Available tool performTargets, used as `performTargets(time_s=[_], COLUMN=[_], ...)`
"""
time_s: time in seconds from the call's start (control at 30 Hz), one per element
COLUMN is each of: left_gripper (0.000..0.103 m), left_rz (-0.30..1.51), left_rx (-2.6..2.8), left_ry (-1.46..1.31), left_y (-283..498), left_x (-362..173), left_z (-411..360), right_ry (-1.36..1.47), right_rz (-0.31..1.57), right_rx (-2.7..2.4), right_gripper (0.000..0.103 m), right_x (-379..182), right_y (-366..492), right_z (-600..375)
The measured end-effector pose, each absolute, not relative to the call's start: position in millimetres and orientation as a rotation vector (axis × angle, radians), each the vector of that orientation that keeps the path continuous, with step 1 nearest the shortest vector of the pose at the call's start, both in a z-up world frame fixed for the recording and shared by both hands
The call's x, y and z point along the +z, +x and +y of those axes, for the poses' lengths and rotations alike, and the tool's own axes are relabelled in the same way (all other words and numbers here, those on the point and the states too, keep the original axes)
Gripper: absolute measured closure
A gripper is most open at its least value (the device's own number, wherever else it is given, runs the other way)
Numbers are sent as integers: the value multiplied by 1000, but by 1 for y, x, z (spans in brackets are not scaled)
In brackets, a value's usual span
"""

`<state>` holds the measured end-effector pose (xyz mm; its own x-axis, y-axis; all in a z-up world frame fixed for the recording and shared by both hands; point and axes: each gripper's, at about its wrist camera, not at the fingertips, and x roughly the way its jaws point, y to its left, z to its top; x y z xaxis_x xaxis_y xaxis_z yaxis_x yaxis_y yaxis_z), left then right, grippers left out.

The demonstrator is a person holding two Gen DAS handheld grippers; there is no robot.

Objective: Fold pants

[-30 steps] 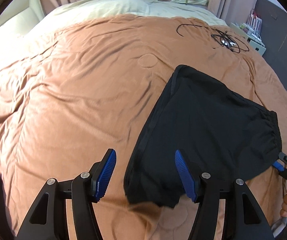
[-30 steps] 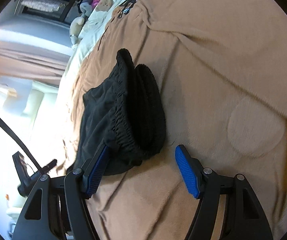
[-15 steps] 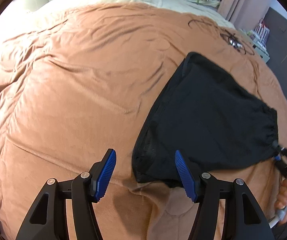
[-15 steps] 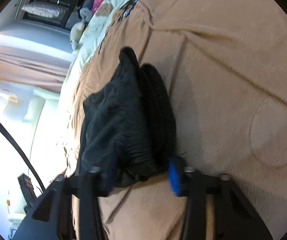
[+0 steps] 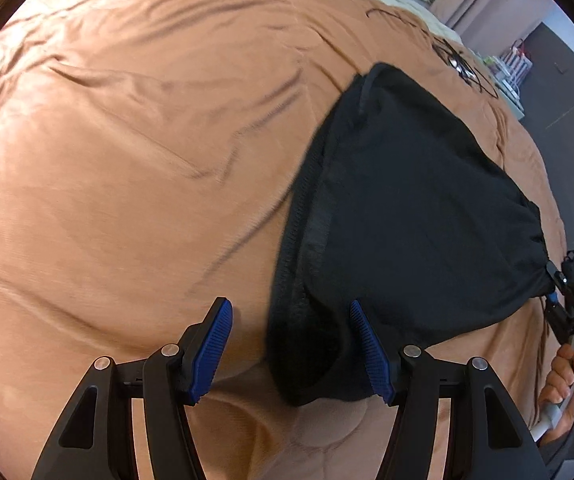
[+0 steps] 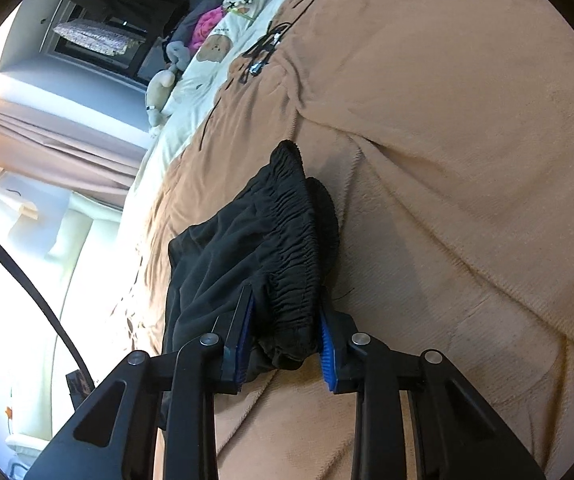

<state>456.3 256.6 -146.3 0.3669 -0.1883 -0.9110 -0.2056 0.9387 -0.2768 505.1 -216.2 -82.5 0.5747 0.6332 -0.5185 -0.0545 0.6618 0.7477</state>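
So the pants (image 5: 403, 208) look partly folded already: they lie on the bed (image 5: 135, 168) as one compact dark slab, legs apparently doubled over so the hem end sits right in front of the left gripper (image 5: 289, 348). That gripper is spread wide and holding nothing, with the near corner of the fabric sitting between its blue pads, closer to the right pad. The right gripper (image 6: 285, 340) is clamped onto the gathered elastic waistband (image 6: 293, 240), bunched tight between its pads, and the rest of the pants trails off to its left. My guess is at least one more fold is left, since the left side hasn't grabbed its corner yet and the waistband end is scrunched, not flat.
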Motion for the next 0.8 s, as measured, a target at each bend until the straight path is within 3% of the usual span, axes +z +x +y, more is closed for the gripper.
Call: performTargets(time_s=[0.37,0.6,0.8], left_gripper=[42,88,93], left_rz=[1228,1210,1144], left_rx=[2,-9,-4], left_ry=[-310,-209,-215], left_y=[470,473,465], left_x=[-162,-151,-127], left_z=[246,229,237], right_ry=[722,699,686], right_rz=[899,900,898], right_rx=[438,423,427], right_gripper=[77,77,77], right_x=[-75,-70,-69], right_y=[516,517,515], right_z=[-212,-206,-204])
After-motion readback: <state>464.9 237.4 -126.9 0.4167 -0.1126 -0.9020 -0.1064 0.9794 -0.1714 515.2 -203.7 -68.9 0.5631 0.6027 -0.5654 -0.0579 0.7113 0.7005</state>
